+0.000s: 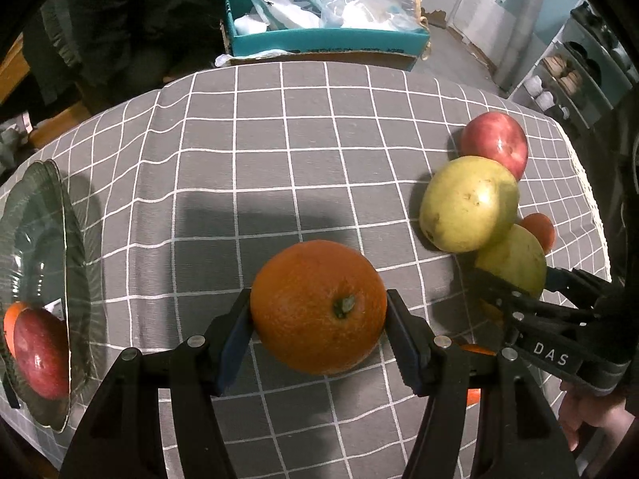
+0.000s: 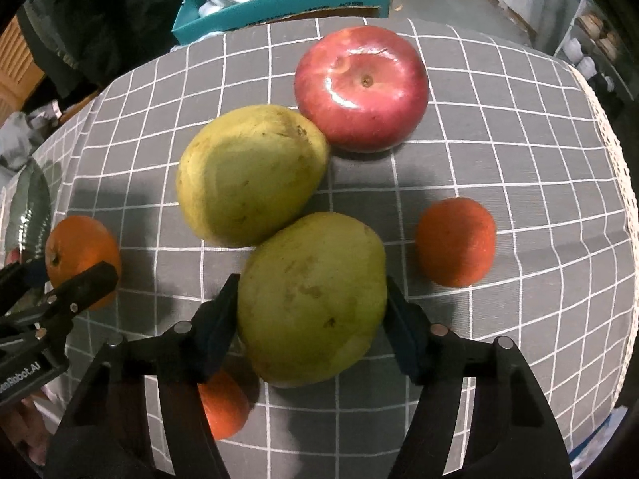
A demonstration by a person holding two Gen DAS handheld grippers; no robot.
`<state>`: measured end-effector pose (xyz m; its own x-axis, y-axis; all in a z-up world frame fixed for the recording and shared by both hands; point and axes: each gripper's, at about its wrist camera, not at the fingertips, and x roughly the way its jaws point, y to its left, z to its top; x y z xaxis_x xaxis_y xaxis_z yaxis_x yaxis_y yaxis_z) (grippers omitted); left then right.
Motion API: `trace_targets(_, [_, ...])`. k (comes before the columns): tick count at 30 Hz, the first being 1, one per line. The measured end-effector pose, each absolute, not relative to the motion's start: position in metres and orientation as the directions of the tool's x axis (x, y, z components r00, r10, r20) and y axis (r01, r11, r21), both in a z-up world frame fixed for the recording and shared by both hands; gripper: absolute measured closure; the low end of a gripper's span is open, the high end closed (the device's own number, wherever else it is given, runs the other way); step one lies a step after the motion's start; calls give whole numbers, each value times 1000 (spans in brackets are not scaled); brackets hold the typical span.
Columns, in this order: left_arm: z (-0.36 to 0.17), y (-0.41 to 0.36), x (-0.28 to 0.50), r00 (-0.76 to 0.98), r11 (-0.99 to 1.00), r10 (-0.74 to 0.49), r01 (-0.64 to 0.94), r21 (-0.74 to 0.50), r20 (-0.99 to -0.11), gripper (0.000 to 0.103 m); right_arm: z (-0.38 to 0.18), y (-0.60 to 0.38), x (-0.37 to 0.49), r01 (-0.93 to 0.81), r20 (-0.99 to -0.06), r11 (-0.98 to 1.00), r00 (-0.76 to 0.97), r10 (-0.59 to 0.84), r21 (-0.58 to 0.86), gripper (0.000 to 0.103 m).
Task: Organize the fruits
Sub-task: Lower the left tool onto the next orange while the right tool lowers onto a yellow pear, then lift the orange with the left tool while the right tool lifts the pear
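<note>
On the grid-clothed desk [image 1: 311,127], the left gripper [image 1: 319,319] clamps an orange [image 1: 318,306] left of the red apple [image 2: 361,88], while the right gripper [image 2: 311,315], lettered "DAS", clamps a green mango [image 2: 313,299] just before that apple.

Large orange [image 1: 319,307], stem end facing camera, pinched between two fingers. Two yellow-green mangoes [image 2: 251,175] touching, red apple [image 2: 361,88] just behind. Small tangerine [image 2: 455,241] lying apart.

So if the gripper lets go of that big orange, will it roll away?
Probably a little. The orange is round, so it could roll on the flat checked tablecloth, though cloth may slow it. Its skin looks firm and dimpled, so the left gripper squeezing both sides likely won't slip or crush it.
</note>
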<state>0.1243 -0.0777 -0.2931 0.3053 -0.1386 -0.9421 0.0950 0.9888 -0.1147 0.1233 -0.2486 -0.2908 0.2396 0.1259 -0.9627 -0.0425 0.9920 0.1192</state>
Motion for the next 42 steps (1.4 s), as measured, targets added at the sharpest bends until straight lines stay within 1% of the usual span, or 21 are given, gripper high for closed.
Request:
trace_targets(10, [-274, -79, 118, 344, 987, -149, 104, -120, -927, 38, -284, -252, 105, -45, -963, 997, 258, 76, 66, 36])
trace_targets(21, [-241, -76, 108, 407, 985, -162, 114, -126, -899, 38, -235, -249, 89, -78, -921, 997, 386, 47, 18, 36])
trace_targets(42, [-170, -51, 84, 548, 984, -175, 110, -138, -818, 38, -154, -226, 72, -142, -814, 990, 575, 84, 2, 36])
